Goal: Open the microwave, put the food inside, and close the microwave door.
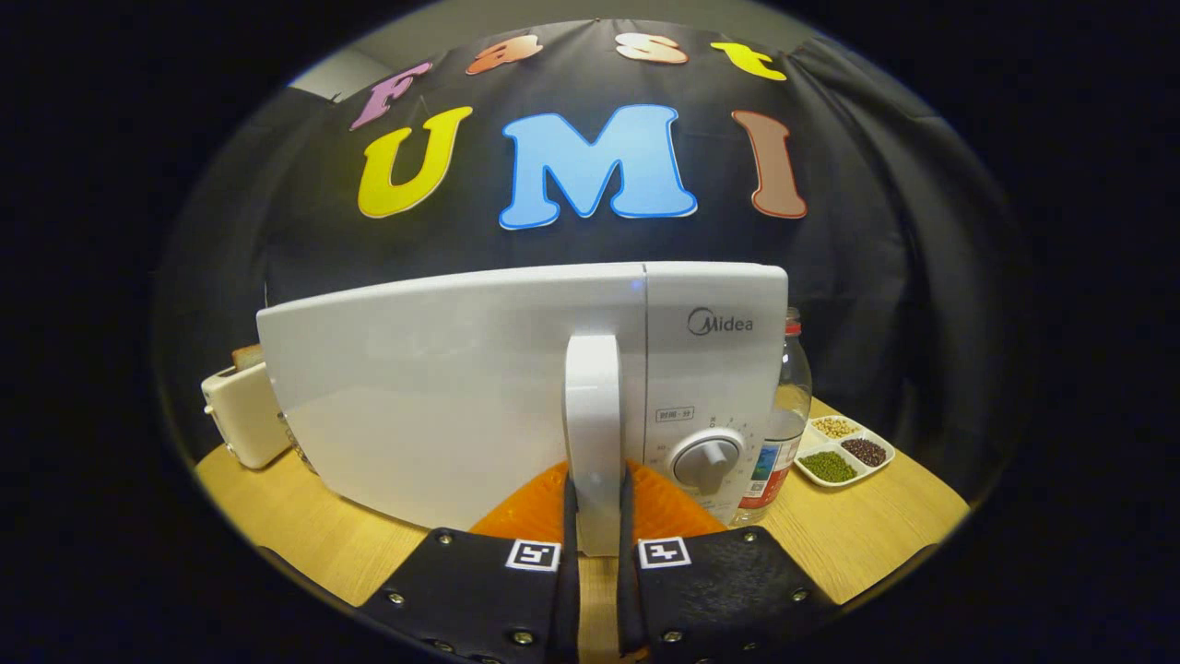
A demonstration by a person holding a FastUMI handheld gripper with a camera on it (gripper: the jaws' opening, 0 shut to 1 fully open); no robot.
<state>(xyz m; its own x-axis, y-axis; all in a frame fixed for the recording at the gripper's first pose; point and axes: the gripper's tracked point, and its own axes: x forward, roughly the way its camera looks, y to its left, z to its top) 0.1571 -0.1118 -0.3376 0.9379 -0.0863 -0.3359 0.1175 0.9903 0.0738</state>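
White microwave on wooden table, door shut, vertical handle pinched between both fingers of gripper, jaws narrow. Beside it: plastic bottle, divided dish of beans; on other side, toaster.

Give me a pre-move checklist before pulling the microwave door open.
1. Tool shut on door handle, a finger pressing each side: ok.
2. Grip sits low on the handle, near its bottom end: ok, slip risk modest.
3. Microwave door closed, flush with the control panel: ok.
4. Swing path: toaster stands at the hinge side; clearance cannot tell.
5. Water bottle and bean tray beside the panel, away from the door: ok.
6. Orange item under the handle; what it is, cannot tell.
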